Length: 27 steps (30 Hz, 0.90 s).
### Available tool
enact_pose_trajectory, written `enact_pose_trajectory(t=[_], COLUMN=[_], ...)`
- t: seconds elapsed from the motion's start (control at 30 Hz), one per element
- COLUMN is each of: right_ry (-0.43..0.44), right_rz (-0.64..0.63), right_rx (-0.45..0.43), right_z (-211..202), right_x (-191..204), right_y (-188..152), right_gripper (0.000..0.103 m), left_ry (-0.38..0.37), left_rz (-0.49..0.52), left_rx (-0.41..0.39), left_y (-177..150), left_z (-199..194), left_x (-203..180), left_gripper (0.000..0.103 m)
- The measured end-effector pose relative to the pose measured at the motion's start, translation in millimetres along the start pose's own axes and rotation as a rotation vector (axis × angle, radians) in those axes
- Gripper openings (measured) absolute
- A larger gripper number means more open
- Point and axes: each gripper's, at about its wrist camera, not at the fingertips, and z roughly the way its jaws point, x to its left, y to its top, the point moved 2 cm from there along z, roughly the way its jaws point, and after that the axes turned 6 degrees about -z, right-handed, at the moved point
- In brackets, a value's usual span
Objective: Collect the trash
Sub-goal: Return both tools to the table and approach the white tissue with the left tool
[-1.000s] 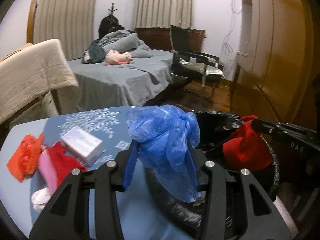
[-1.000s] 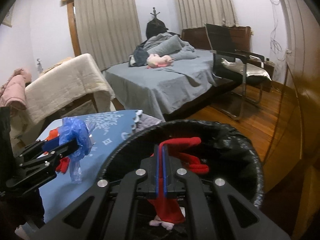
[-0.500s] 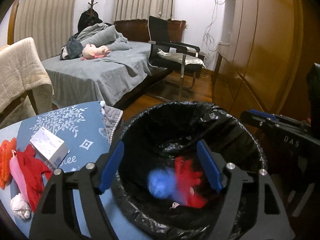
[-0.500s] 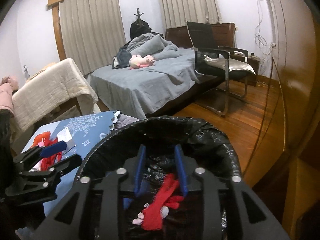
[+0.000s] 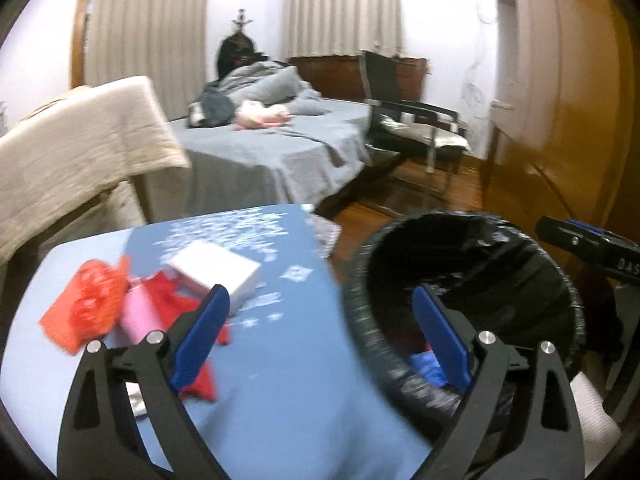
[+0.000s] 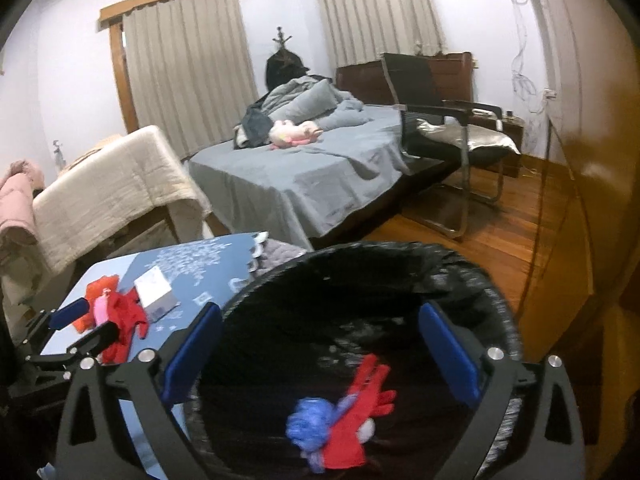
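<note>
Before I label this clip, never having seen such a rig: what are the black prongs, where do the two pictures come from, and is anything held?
The prongs are hand-held grippers, one per hand, each with its own camera looking along its fingers. One picture is from the left gripper, over the blue table; the other from the right gripper, over the bin. Nothing is held: both jaws are opening, empty. A blue bag and red glove lie in the bin. A white box and red and pink scraps remain on the table.

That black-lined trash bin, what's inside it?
A crumpled blue plastic bag and a red glove lie in the black-lined trash bin; a whitish scrap peeks out beneath. Anything deeper is covered.
</note>
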Motion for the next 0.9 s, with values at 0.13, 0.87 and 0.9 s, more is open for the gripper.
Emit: enact_pose_trajectory(t=[0.13, 0.87, 0.9], right_ry=[0.048, 0.279, 0.282], right_rz=[-0.029, -0.261, -0.268], right_rx=[0.019, 0.092, 0.095], right_z=[9.5, 57.1, 59.3], right_x=[28.4, 176.9, 179.8], right_y=[-3.7, -25.6, -26.4], right_gripper=[0.097, 0.097, 0.097], left_ry=[0.068, 0.293, 0.292], left_rz=[-0.042, -0.181, -0.184], left_rx=[-0.014, 0.047, 0.054], left_y=[-1.1, -42.0, -43.2], left_z=[-13.5, -29.7, -27.7], left_x=[32.5, 156.8, 158.8], left_gripper=[0.09, 0.09, 0.09])
